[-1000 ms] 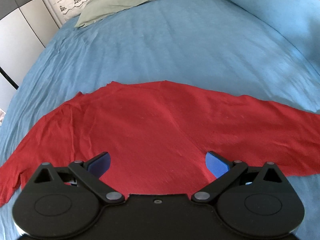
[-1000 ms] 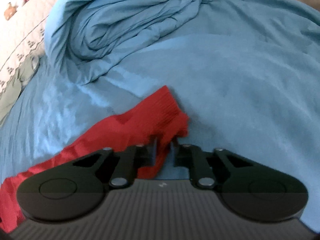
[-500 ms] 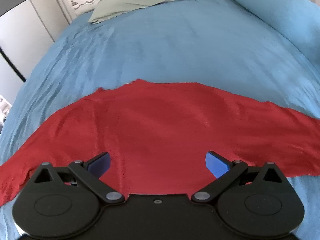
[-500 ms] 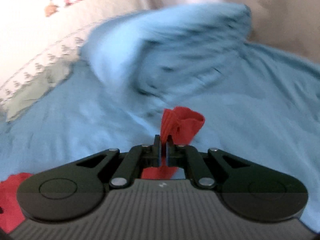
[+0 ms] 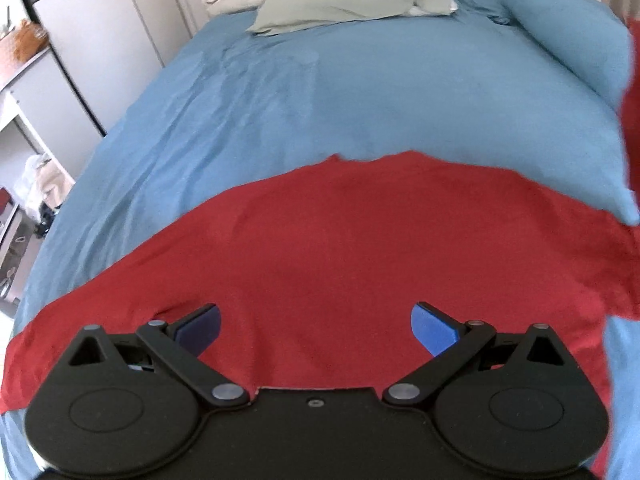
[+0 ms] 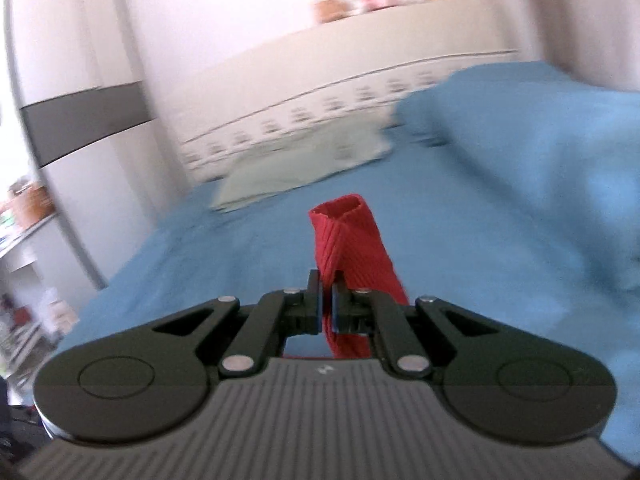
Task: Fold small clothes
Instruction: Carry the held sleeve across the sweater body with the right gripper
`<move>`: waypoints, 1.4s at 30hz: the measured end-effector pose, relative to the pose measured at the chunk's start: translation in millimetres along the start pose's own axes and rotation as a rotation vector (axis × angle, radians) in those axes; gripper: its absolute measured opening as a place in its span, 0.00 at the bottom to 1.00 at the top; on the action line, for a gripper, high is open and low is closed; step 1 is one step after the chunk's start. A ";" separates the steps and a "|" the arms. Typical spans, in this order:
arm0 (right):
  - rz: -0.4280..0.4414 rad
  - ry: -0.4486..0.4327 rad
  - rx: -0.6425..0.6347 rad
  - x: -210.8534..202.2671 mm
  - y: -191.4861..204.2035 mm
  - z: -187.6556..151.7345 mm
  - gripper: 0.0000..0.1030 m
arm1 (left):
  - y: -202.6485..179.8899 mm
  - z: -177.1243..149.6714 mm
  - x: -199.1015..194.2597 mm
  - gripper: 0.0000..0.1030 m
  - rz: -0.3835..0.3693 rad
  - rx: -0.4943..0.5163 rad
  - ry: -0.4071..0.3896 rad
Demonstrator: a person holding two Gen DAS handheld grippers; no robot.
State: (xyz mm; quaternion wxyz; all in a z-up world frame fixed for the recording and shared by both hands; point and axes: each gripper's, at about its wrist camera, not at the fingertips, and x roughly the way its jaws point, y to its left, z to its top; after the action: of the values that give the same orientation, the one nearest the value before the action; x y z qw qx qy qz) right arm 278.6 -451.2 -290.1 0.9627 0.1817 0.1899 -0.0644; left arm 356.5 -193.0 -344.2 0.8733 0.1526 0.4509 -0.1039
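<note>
1. Currently, the red garment (image 5: 340, 256) lies spread across the near part of the blue bedspread (image 5: 360, 96), its body flat and running from the lower left edge to the right edge of the left wrist view.
2. Left gripper (image 5: 316, 326): jaws stand wide apart above the garment's near edge. Nothing is between the blue pads (image 5: 434, 330); whether they touch the cloth cannot be told.
3. Right gripper (image 6: 327, 300): jaws are together and clamped on a ribbed red cuff (image 6: 346, 240) of the garment. The cuff stands up beyond the fingertips, its open end uppermost.
4. A strip of red cloth (image 5: 632, 92) rises along the right edge of the left wrist view, above the bedspread.
5. A pale green pillow (image 5: 352, 2) lies at the head of the bed, touching a patterned headboard (image 6: 340, 92).
6. A bunched blue duvet (image 6: 540, 152) lies along the right side of the bed.
7. A white wardrobe (image 6: 84, 92) with a dark band stands to the left of the bed.
8. The right wrist view is blurred; small objects on top of the headboard cannot be identified.
</note>
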 end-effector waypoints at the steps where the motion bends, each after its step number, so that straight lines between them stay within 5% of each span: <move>1: 0.033 0.012 -0.008 10.2 19.8 -8.2 0.18 | 9.7 -3.3 1.9 1.00 0.000 -0.005 0.000; 10: 0.241 0.201 -0.151 121.6 165.7 -127.5 0.18 | 83.4 -66.9 34.9 1.00 -0.030 -0.043 0.039; 21: 0.258 0.310 -0.287 176.4 203.7 -176.3 0.21 | 125.3 -98.3 59.1 1.00 -0.062 -0.113 0.083; 24: 0.297 0.334 -0.307 178.3 208.8 -186.4 0.37 | 129.8 -98.4 59.4 1.00 -0.069 -0.122 0.075; 26: 0.316 0.328 -0.295 173.9 212.2 -186.8 0.79 | 130.8 -99.6 58.0 1.00 -0.069 -0.119 0.069; 27: 0.337 0.318 -0.279 170.8 212.3 -184.1 0.83 | 131.2 -99.8 57.5 1.00 -0.069 -0.117 0.067; 30: 0.383 0.281 -0.229 160.1 207.2 -174.5 0.89 | 133.1 -101.0 59.0 1.00 -0.068 -0.120 0.065; 35: 0.234 0.316 -0.132 182.3 183.4 -180.5 0.90 | 131.3 -99.2 58.2 1.00 -0.068 -0.125 0.058; 42: 0.383 0.439 -0.067 196.4 193.0 -199.0 0.89 | 131.2 -101.6 57.1 1.00 -0.055 -0.120 0.053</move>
State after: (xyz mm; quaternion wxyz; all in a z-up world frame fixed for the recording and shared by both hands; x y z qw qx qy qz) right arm 428.4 -208.8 -475.2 0.8988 0.1918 0.3578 0.1655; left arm 354.3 -36.7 -423.9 0.8655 0.0902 0.4832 -0.0966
